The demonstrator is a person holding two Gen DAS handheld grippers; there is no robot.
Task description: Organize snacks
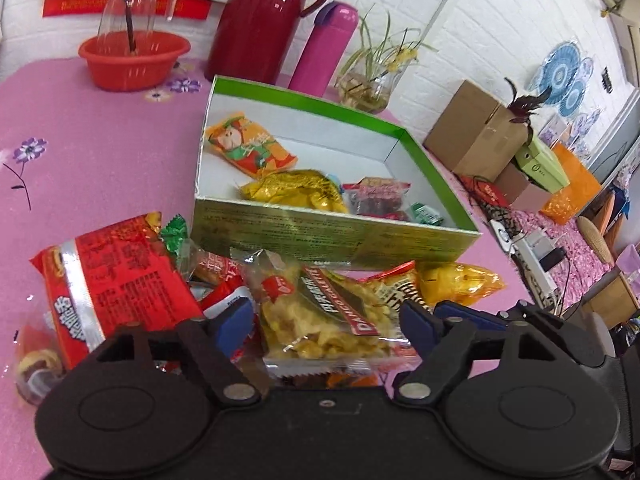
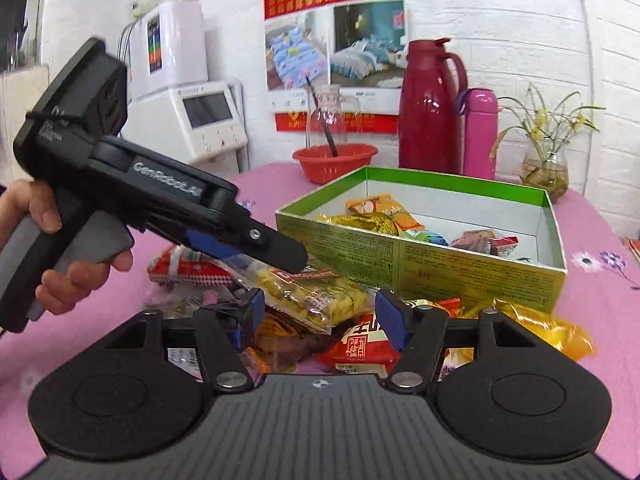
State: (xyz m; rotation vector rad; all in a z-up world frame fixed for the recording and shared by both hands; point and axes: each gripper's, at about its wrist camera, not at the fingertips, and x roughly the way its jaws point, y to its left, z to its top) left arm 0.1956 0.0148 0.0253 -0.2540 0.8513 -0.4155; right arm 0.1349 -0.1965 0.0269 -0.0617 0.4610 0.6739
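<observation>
Left claw [image 1: 326, 318] wide apart, straddling the clear chip packet [image 1: 320, 316] atop the snack pile on the counter [image 1: 100, 160], packet's long axis running 11-to-5 just short of the green box [image 1: 336, 240]; right claw [image 2: 320, 316] wide, holding nothing.

Bright, even indoor light; glare streaks the red jug [image 1: 266, 20]; fisheye bends the edges, corners go dark, slight softness throughout.

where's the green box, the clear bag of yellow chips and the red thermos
green box [image 1: 320, 236]: left wrist view, on its near printed wall
clear bag of yellow chips [image 1: 316, 320]: left wrist view, on the chips showing through
red thermos [image 2: 428, 116]: right wrist view, on its body
</observation>
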